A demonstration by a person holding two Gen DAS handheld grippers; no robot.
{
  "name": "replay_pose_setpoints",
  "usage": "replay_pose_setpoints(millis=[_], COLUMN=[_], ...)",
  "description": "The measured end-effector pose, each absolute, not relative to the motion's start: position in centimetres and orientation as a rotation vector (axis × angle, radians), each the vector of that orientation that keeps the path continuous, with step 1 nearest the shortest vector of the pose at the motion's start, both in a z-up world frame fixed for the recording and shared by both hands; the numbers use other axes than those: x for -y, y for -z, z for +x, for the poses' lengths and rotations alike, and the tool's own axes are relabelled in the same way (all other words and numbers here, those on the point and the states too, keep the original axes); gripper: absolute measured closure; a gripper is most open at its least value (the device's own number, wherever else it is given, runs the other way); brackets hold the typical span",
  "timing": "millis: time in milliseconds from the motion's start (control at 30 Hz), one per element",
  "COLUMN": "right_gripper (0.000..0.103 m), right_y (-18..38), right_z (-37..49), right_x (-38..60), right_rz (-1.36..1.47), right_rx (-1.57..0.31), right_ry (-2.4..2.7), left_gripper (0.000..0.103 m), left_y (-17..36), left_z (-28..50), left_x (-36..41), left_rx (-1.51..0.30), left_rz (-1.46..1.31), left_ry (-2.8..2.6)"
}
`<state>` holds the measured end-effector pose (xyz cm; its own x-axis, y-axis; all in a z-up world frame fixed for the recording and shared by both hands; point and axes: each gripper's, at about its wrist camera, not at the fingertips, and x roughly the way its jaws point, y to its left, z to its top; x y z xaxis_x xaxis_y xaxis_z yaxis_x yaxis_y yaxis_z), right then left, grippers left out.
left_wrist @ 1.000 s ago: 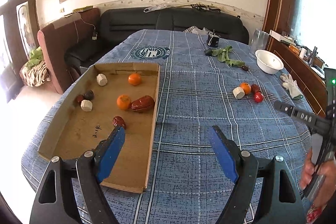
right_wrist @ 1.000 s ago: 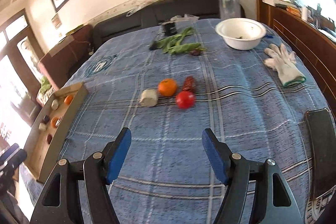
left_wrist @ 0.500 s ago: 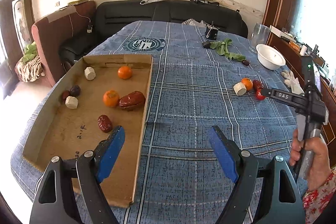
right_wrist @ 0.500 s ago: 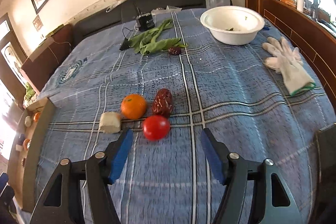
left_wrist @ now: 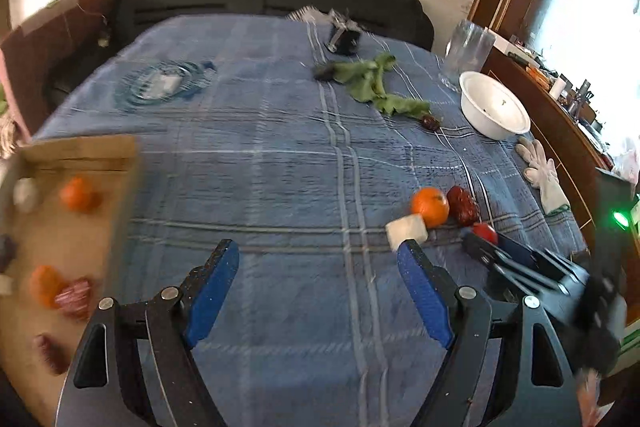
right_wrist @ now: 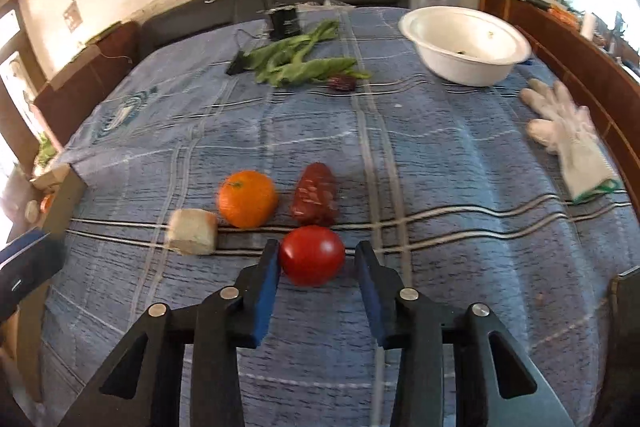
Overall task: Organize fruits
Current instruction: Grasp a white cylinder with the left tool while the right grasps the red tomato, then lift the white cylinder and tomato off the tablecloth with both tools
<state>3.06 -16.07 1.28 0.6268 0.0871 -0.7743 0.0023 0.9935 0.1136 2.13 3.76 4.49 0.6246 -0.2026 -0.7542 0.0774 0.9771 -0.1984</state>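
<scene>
- Red tomato (right_wrist: 312, 255) sits on the blue checked tablecloth (right_wrist: 440, 187), right between the fingers of my right gripper (right_wrist: 316, 257).
- My right jaws have just been closing around it; the left pad looks to be touching the tomato's side, while I can see a sliver of cloth between the tomato and the right pad, so I would not call it clamped.
- Just behind the tomato lie an orange (right_wrist: 248, 199), a dark red wrinkled fruit (right_wrist: 315, 195) and a pale cream chunk (right_wrist: 193, 231), close together in a loose row.
- My left gripper (left_wrist: 318, 269) hangs over bare cloth with its blue fingers wide apart and nothing between them.
- From the left camera I see the same cluster ahead to the right, with the right gripper's black fingers reaching to the tomato.
- Cardboard tray (left_wrist: 120, 195) at the left edge of that view holds more oranges, pale chunks and dark red fruit; the picture there is blurred.
- Farther back I see green leaves (right_wrist: 304, 65), a white bowl (right_wrist: 466, 45) and a white glove (right_wrist: 572, 143).
</scene>
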Motion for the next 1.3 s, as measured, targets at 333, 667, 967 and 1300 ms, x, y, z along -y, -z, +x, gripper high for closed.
replay_pose_setpoints(millis=[333,667,967,1300], right_gripper=[0.062,0.061,0.071,0.071], right_y=[-1.2,-1.2,-1.2,-2.4], right_z=[3.3,3.1,2.9,2.1], right_x=[19.8,18.8,18.3,18.6], right_rz=[0.188,0.159,0.156,0.238], right_rx=[-0.921,-0.914,-0.899,-0.837], right_ry=[-0.011,-0.006,-0.026,-0.098], left_gripper=[0.051,0.062,0.071,0.071], left_y=[-2.4,-1.1,-0.9,-1.1], left_z=[4.9,5.4,5.1,5.0], left_x=[2.7,2.9,2.0,0.3], left_rx=[-0.869,-0.887,-0.904,-0.897], left_rz=[-0.021,-0.042,-0.076,-0.145], left_ry=[0.308,0.373,0.373,0.361])
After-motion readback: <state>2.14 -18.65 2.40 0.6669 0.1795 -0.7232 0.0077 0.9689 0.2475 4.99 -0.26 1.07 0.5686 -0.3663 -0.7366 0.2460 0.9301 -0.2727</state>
